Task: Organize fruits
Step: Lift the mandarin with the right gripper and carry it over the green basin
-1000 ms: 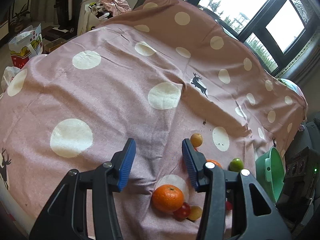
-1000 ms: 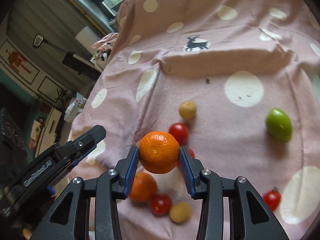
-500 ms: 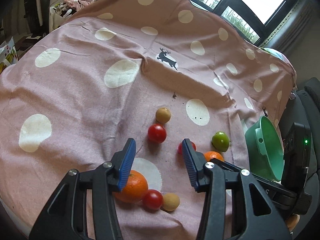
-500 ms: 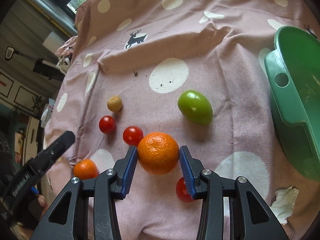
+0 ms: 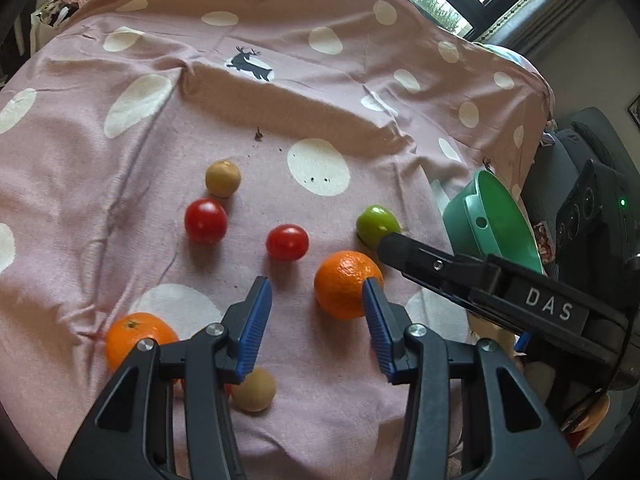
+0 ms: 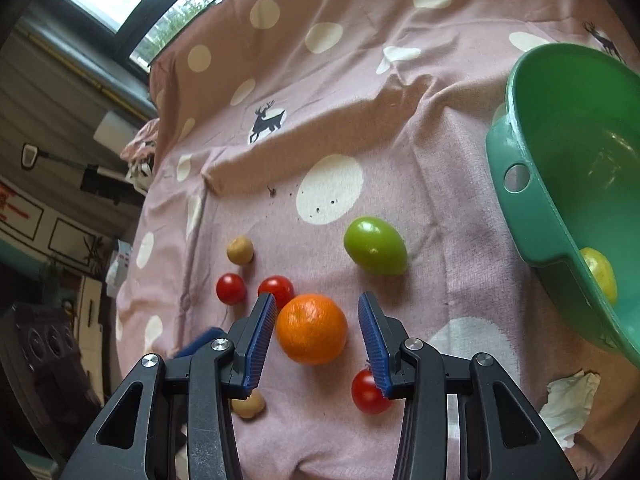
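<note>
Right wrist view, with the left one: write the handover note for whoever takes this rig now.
Left gripper: open and empty, above the cloth.
Right gripper: jaws astride an orange. Cloth shows between it and one pad, so it looks ungripped.
Done: one yellow fruit lies in the green bowl.
Left to do: that orange, a second orange, a green fruit, three red tomatoes and two tan fruits lie on the cloth, outside the bowl.
</note>
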Motion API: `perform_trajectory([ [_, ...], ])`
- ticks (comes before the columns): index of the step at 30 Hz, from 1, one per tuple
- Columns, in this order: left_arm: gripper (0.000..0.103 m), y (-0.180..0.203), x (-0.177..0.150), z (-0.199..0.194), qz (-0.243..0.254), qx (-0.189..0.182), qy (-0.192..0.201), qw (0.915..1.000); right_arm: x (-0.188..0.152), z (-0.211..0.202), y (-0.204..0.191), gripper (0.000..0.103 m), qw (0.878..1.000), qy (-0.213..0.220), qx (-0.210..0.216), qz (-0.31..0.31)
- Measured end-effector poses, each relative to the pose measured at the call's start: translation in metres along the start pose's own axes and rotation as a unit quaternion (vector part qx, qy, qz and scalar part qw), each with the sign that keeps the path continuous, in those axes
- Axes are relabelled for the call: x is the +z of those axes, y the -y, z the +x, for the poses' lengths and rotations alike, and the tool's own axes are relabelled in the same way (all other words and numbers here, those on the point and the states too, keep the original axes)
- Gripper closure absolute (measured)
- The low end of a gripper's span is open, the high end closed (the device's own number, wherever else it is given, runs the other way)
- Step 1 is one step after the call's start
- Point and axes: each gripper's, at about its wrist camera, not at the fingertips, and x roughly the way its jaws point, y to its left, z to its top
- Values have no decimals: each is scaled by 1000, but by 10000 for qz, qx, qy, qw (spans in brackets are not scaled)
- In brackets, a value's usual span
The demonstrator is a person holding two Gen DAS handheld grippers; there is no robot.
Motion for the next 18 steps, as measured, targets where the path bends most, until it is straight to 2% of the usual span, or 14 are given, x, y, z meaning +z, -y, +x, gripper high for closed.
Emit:
perform_trajectory([
  [7,57,16,-8,16,185,-200,-265,9993,0,5,5,59,9995,-138,173,208],
  [18,57,19,-10,29,220,-118,-376,9990,1,17,9,59,9984,-369,260,347],
])
